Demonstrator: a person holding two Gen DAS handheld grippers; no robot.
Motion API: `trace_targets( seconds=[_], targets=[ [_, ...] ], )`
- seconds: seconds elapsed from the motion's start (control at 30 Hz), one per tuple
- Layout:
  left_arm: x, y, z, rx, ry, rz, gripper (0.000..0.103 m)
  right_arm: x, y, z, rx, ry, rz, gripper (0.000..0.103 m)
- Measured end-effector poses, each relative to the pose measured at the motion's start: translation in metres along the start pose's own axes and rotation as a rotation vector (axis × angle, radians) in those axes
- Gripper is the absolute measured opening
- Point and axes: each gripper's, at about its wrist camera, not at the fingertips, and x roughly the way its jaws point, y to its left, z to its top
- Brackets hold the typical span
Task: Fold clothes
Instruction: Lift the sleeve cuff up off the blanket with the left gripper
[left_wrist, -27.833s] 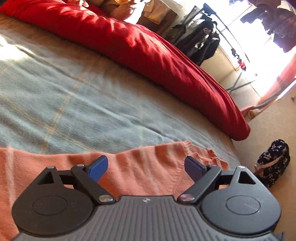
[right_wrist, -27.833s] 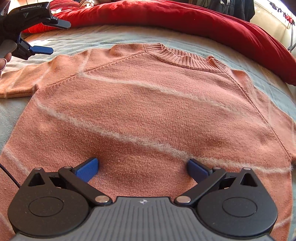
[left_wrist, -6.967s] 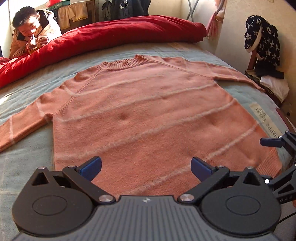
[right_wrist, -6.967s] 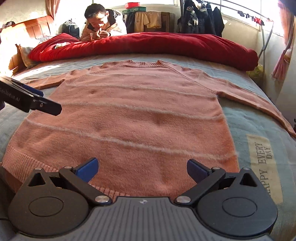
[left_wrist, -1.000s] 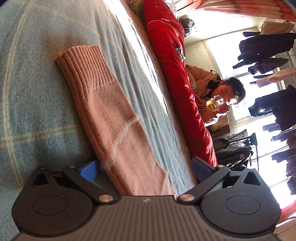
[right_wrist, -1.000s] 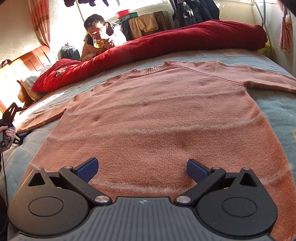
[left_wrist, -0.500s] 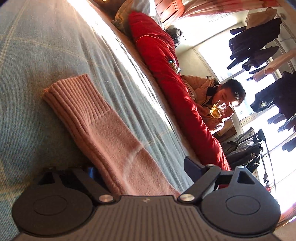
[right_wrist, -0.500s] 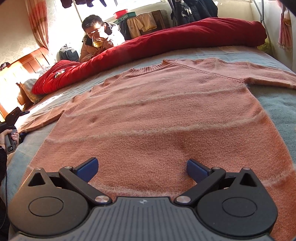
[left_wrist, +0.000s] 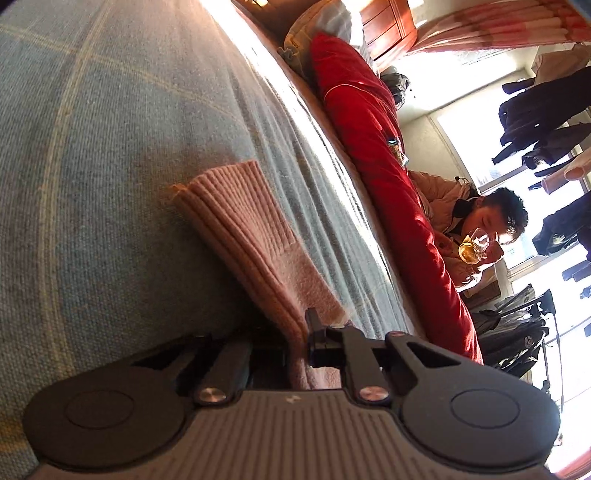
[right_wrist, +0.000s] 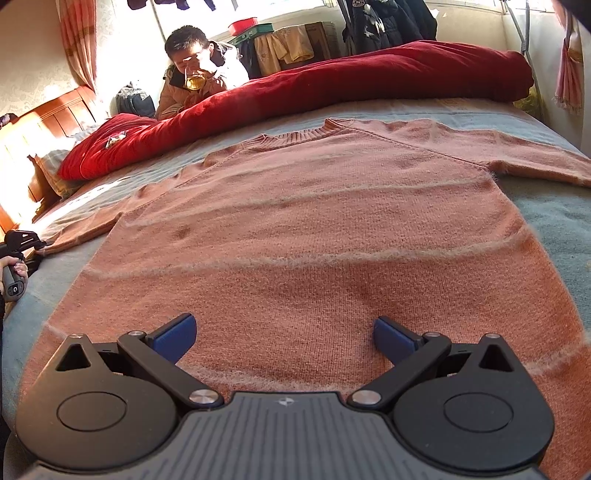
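One salmon-pink knitted sweater (right_wrist: 314, 229) is lying flat and face up on the bed (right_wrist: 554, 206), its ribbed neck pointing toward the red duvet (right_wrist: 369, 77) and its body crossed by several pale fuzzy stripes. Both of its sleeves are stretching out to the sides, one toward each edge of the bed. The left tool (left_wrist: 295, 343) is clamping the left sleeve (left_wrist: 255, 236) a little behind its ribbed cuff, the two fingers drawn together on the knit, and the sleeve is lying on the blue-grey blanket (left_wrist: 92, 147) with its thin yellowish check lines. In the right wrist view a hand (right_wrist: 13, 273) is gripping that tool's handle at the sleeve's end. The right tool (right_wrist: 284, 334) is hovering over the lower part of the sweater near the hem, its two blue-padded fingers (right_wrist: 173, 332) standing wide apart with nothing between them. Beyond the duvet, one person (right_wrist: 199, 70) is drinking from a glass (right_wrist: 194, 79).
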Motion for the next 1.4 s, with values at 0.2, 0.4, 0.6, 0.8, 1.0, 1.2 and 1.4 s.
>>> trace_targets(
  seconds=[0.2,0.4,0.6,0.8,1.0,1.2,1.4],
  targets=[
    [-0.002,-0.008,-0.001,0.016,0.002,0.036,0.013,-0.003,-0.001,-0.001,-0.018,0.003,0.009,0.103],
    [-0.004,-0.023,-0.002,0.053,0.002,0.059,0.008,-0.004,-0.004,0.0,-0.006,-0.001,0.026,0.103],
    [-0.016,-0.052,0.0,0.123,0.005,0.017,0.007,-0.008,-0.007,0.001,0.011,-0.007,0.048,0.103],
    [-0.031,-0.098,-0.002,0.208,0.012,-0.034,0.007,-0.019,-0.011,0.002,0.028,-0.021,0.071,0.103],
    [-0.043,-0.151,-0.018,0.299,0.037,-0.081,0.007,-0.038,-0.014,0.004,0.022,-0.056,0.089,0.103],
    [-0.051,-0.214,-0.052,0.404,0.071,-0.132,0.007,-0.057,-0.023,0.004,0.018,-0.08,0.105,0.103],
    [-0.055,-0.272,-0.092,0.497,0.11,-0.178,0.007,-0.065,-0.036,-0.006,0.047,-0.086,0.118,0.103]
  ],
)
